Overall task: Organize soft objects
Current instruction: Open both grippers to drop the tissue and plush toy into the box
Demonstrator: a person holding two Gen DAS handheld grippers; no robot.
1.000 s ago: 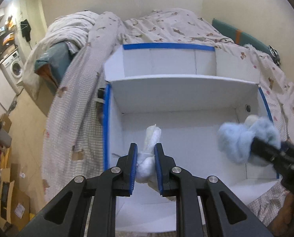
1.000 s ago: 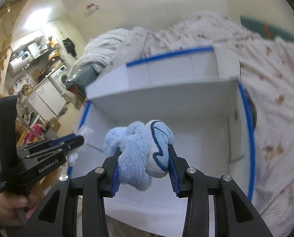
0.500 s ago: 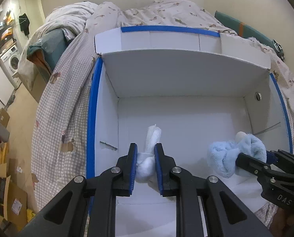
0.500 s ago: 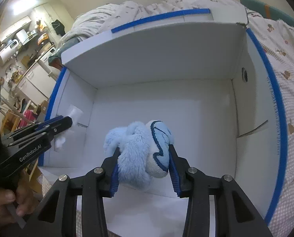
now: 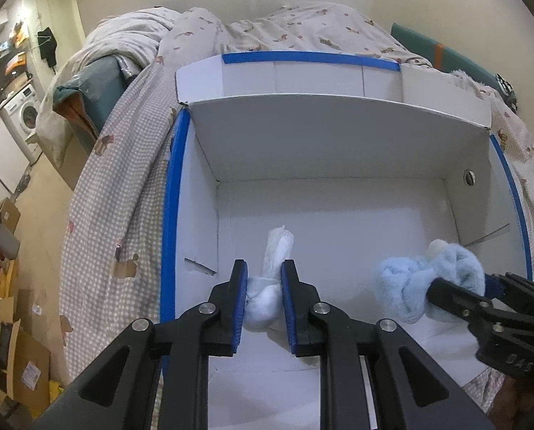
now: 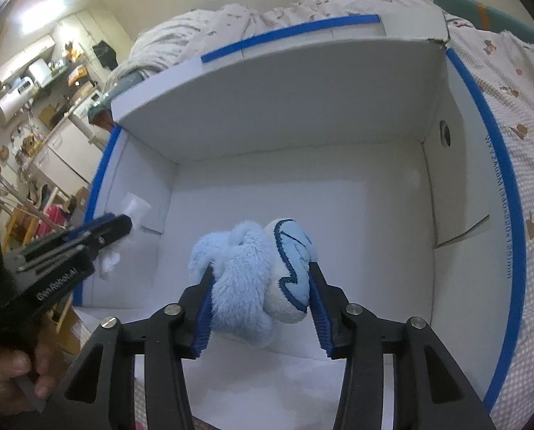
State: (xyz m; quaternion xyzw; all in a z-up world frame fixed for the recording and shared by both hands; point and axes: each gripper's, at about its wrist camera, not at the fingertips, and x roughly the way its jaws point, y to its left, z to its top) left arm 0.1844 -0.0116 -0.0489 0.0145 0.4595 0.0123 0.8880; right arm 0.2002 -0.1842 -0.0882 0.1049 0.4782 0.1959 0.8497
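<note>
A white cardboard box [image 5: 320,150] with blue taped edges lies open on the bed; its back wall [image 6: 285,107] fills the right wrist view. My left gripper [image 5: 263,266] is shut on a small white cloth bundle [image 5: 277,247] low in the box's left half. On the box's right side, my right gripper [image 6: 261,268] has a fluffy light-blue plush toy [image 6: 245,272] between its pads, which still touch it as the jaws are opening. The left wrist view has the plush [image 5: 410,286] and right gripper [image 5: 446,292] at its right. The right wrist view has the left gripper [image 6: 118,224] at its left.
The box rests on a checked bedspread [image 5: 123,197] with a rumpled duvet [image 5: 303,25] behind it. Left of the bed are a washing machine [image 5: 27,114] and cardboard boxes [image 5: 19,351] on the floor. A hand [image 6: 12,376] grips the left tool.
Both grippers have sunk lower into the box. The right jaws now stand a little wider around the plush. The left grip on the white bundle is unchanged.
</note>
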